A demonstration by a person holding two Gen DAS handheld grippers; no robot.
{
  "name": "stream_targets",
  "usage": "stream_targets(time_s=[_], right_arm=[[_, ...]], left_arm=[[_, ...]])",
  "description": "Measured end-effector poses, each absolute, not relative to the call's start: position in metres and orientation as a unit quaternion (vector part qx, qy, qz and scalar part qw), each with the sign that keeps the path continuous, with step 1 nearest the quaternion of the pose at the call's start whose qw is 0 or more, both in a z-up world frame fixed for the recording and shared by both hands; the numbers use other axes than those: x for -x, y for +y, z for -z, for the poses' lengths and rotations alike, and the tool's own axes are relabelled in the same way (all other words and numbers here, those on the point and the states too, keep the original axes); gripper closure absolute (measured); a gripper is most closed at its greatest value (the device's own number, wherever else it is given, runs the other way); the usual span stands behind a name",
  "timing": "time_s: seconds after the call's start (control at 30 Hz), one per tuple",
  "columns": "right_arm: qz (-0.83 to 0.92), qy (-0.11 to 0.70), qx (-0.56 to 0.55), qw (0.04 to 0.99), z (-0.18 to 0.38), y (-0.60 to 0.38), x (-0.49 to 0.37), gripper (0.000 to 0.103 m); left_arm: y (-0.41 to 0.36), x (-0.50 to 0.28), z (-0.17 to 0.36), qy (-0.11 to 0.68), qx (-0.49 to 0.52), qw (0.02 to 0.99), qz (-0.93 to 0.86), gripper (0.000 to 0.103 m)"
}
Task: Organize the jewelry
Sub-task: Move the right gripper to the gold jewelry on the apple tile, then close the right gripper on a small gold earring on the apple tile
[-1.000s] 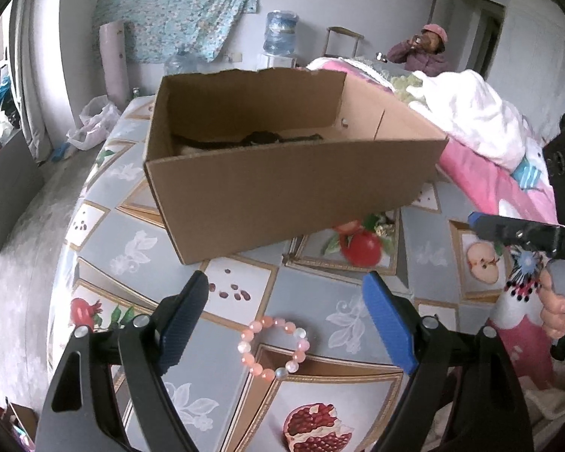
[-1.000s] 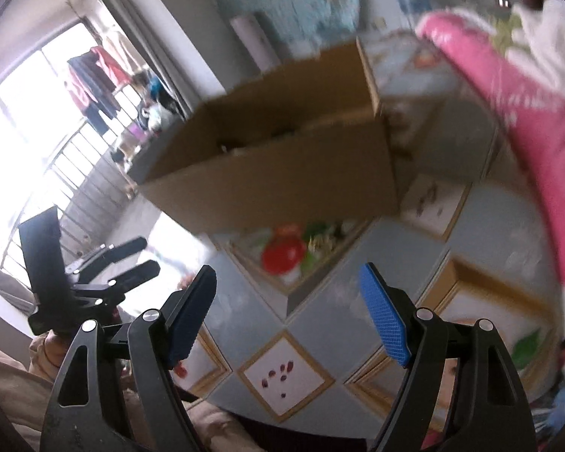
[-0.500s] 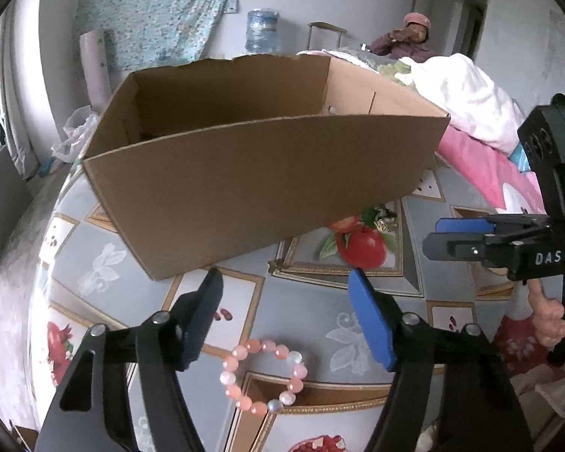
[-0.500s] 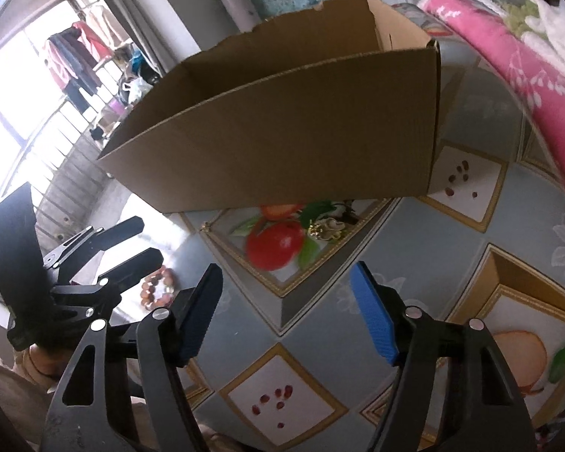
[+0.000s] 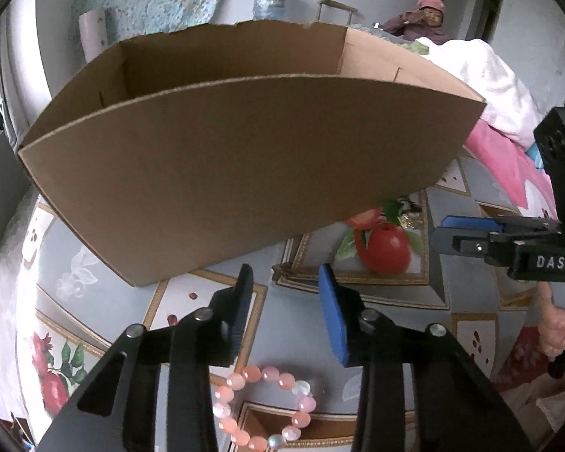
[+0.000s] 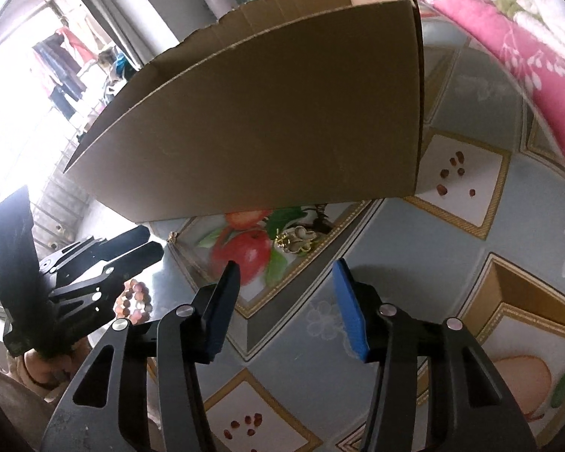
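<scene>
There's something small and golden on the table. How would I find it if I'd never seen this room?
Start at the big cardboard box on the patterned tablecloth. Just in front of its near wall is a printed red apple with green leaves; the gold trinket lies on those leaves. Unlike the pink bead bracelet nearer the left tool, it is metallic, tiny and tangled.

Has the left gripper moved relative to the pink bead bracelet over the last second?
Yes. The left gripper has advanced toward the cardboard box; the pink bead bracelet now lies behind its fingertips, and its jaws have narrowed.
</scene>
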State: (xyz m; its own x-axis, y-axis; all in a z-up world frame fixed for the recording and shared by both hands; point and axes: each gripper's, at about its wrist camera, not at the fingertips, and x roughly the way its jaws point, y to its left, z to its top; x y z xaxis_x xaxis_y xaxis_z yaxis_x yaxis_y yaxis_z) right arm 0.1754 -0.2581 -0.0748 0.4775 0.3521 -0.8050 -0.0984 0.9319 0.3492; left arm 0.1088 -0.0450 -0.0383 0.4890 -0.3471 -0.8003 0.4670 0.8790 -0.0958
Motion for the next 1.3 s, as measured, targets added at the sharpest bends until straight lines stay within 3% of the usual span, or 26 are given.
stream_targets(time_s=[0.37, 0.6, 1.3], right_arm=[[-0.138, 0.488, -0.125, 0.853, 0.076, -0.252, -0.189, 0.055], [-0.140, 0.484, -0.130, 0.854, 0.086, -0.298, -0.151, 0.055], [-0.130, 0.466, -0.131, 0.865, 0.076, -0.303, -0.141, 0.055]], left_arm=[[-0.053, -0.114, 0.046, 0.458, -0.081, 0.857, 0.222, 0.081], [-0.057, -0.113, 0.047, 0.453, -0.093, 0.860, 0.218, 0.084], [-0.068, -0.108, 0.050, 0.430, -0.127, 0.865, 0.224, 0.091]])
